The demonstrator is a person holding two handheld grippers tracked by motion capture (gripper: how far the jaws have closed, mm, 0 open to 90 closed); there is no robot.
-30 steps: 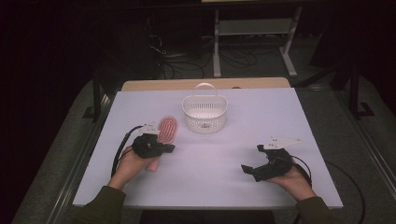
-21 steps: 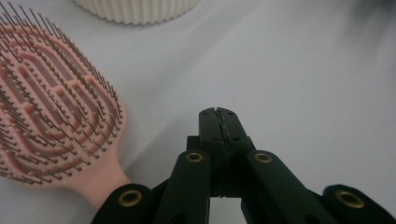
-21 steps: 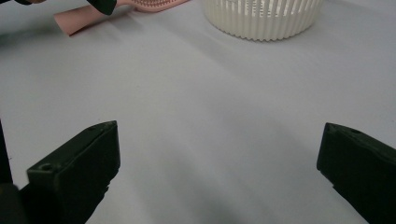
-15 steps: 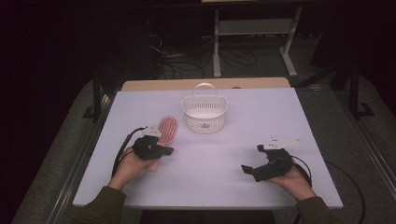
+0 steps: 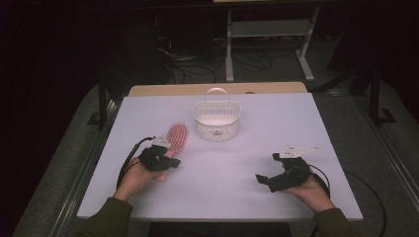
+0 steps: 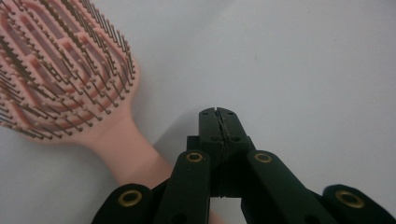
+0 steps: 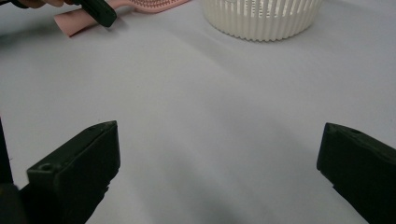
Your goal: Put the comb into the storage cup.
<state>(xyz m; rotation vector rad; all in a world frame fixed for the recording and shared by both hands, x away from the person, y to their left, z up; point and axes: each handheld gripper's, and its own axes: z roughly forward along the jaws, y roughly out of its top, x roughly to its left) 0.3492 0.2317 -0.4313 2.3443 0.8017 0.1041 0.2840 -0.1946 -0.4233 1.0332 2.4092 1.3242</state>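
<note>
From above, a pink brush lies bristles-up on the white table, its head near the left of a white basket that stands at the far middle. The left gripper rests over the brush's handle end, and whether it touches the handle cannot be told from here. The right gripper sits well apart at the near right, on bare table.

Along the left gripper, the two jaws meet tip to tip with nothing between them; the brush lies just beside them, its handle running under the gripper's body.

Along the right gripper, the jaws stand wide apart over empty table, gripping nothing. The basket shows ahead, the brush farther left with the left gripper at its handle.

The work looks to be at the pick-up stage, the brush not yet grasped. Next, most likely, the left jaws must spread, straddle the handle and close on it before a carry to the basket.
</note>
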